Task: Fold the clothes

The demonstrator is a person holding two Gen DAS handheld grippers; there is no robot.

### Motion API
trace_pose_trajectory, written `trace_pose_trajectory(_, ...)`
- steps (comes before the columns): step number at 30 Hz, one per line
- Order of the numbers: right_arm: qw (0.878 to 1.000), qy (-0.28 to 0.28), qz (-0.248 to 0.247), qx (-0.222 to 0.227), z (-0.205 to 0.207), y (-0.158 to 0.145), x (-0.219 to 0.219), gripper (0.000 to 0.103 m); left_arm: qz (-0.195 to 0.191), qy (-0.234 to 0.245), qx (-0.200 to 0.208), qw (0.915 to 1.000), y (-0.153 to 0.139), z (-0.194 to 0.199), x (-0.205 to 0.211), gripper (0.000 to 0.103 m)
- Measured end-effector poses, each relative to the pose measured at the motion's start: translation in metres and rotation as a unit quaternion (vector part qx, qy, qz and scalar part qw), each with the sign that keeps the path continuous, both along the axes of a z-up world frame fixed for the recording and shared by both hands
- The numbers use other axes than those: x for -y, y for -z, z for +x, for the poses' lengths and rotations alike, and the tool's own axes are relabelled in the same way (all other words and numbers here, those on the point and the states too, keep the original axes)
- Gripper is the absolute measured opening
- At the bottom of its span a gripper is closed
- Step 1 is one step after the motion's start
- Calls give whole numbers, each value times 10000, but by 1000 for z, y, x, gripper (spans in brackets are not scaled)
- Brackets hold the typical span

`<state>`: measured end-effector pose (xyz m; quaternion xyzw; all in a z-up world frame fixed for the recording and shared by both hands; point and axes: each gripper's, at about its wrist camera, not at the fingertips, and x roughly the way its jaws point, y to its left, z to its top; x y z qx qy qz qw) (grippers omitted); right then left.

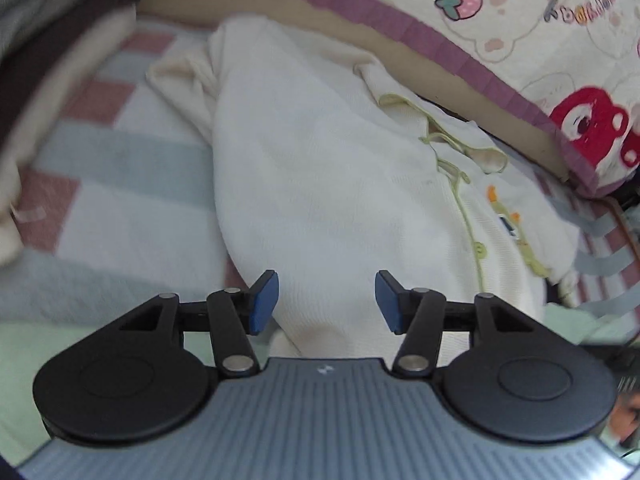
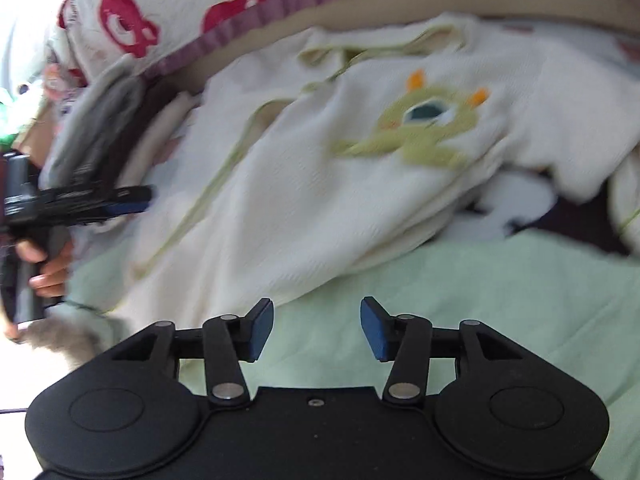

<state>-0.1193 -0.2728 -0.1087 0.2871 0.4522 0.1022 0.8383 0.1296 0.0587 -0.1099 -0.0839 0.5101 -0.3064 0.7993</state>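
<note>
A cream baby garment (image 1: pixel 320 168) with light-green trim and a green monster patch (image 2: pixel 424 124) lies folded on the bed. My left gripper (image 1: pixel 326 300) is open just above the garment's near edge, with no cloth pinched between its blue pads. My right gripper (image 2: pixel 317 328) is also open, hovering over pale-green fabric (image 2: pixel 460 292) just short of the garment's lower edge. In the right wrist view the left gripper (image 2: pixel 120 200) shows at the left, held by a hand (image 2: pixel 48 264).
A quilt (image 1: pixel 540 12) printed with red bears and strawberries, edged in purple, runs along the far side. A pink, blue and white checked sheet (image 1: pixel 132 184) lies under the garment. Folded clothes (image 1: pixel 36 80) are stacked at the left.
</note>
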Motion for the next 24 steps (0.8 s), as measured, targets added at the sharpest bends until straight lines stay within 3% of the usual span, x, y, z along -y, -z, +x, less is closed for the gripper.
trace_pose_trajectory(3,9967,-479,653,-11,6,6,-24,61,-50,33,-89,9999,3,-4,-3,53)
trace_pose_trajectory(8,9961,-579,653,-127,30,26,-59,65,18,65,50,10000,4,-6,0,52)
trace_pose_trajectory(9,9971,-574,491,-5,33,24,-62,51,-12,47,52,10000,5,-6,0,51)
trace_pose_trajectory(10,9977,-601,246,194,36,19,-66,8,-74,25,118,9999,3,-7,-1,51)
trace_pose_trajectory(13,9925,-547,-316,1043,45,-13,-56,5,-426,-41,565,9975,-11,-9,-8,51)
trace_pose_trajectory(17,9784,7,-1396,1524,75,-58,-16,5,-817,78,978,9918,-27,-12,-11,52)
trace_pose_trajectory(20,9630,485,-2157,1543,104,-75,20,5,-825,397,1041,9903,-29,-16,-2,53)
trace_pose_trajectory(24,9587,1188,-2291,1193,128,-68,69,5,-433,979,1193,9871,-29,-25,21,53)
